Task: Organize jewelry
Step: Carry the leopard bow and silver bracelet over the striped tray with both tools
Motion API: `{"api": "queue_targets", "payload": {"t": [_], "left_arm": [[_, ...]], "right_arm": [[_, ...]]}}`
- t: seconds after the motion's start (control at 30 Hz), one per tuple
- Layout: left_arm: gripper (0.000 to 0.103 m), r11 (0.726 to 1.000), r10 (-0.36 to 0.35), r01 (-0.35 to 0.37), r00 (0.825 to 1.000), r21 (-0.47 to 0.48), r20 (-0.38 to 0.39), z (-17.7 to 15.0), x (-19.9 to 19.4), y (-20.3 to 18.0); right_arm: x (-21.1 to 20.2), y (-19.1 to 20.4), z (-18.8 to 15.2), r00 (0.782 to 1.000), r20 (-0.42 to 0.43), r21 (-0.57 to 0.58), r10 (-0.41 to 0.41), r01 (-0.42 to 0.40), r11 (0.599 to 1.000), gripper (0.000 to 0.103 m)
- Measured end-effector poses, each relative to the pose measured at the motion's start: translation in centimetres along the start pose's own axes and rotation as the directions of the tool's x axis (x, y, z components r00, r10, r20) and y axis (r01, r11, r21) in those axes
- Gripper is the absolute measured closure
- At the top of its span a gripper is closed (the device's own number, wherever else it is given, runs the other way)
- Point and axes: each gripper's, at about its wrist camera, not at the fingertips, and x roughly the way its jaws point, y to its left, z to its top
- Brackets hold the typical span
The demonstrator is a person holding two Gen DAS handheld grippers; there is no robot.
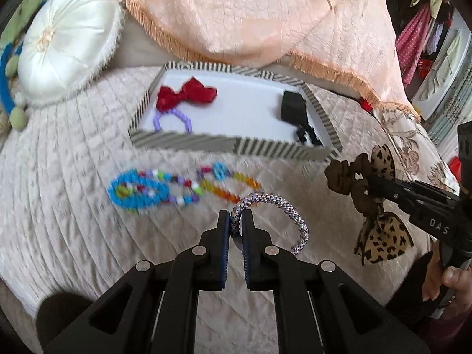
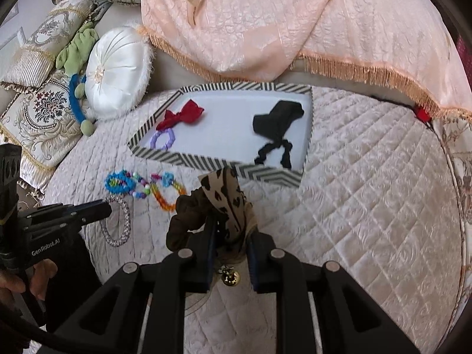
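Left gripper [image 1: 235,221]: fingers clenched on a grey-and-white woven rope bracelet [image 1: 274,206], lifted clear of the bed; loop arching to the right of the fingertips.
Right gripper [image 2: 230,230]: fingers grasping a brown scrunchie with leopard-print bow [image 2: 218,206], a small gold bell hanging beneath between the fingers.
Same scrunchie from the left wrist view: dangling at the far right, pinched by the right gripper's black fingers [image 1: 380,184], off the bed surface.
Tray: rectangular white tray with black-and-white striped rim [image 2: 218,163], lying on the bed beyond both grippers.
Tray contents, left side: red fabric bow [image 2: 183,115] with a lilac beaded ring [image 2: 162,140] just near it.
Tray contents, right side: black fabric hair piece with twisted black tails [image 2: 274,124].
Loose on the bed, near side of tray: blue beaded bracelet [image 2: 118,183] touching a multicoloured bead strand and an orange beaded bracelet [image 2: 168,197]; left of the scrunchie.
Bed: cream quilted bedspread [image 2: 354,206] under everything.
Far side: peach fringed blanket [image 2: 265,23] heaped behind the tray.
Far left: round white satin cushion [image 2: 118,70], beside embroidered pillows.
Hands: one of the person's hands [image 1: 442,280] gripping the right gripper's handle, low right in the left wrist view.
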Motion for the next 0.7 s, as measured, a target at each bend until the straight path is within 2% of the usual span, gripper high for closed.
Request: {"api": "queue_targets", "payload": {"t": [0.37,0.7], "left_arm": [[0.103,0.995,0.097,-0.098,0.995,0.010,0.035,3.5,1.2,2.2],[0.103,0.994,0.110,-0.110,0.993,-0.001,0.042,4.8,2.0,3.5]], "right_arm": [[1.3,0.2,3.2,1.000,0.017,-0.016,-0.005,0.005,1.000,0.085],[2.7,0.3,4.0,1.000,0.003,-0.017,0.000,0.000,1.000,0.085]]}}
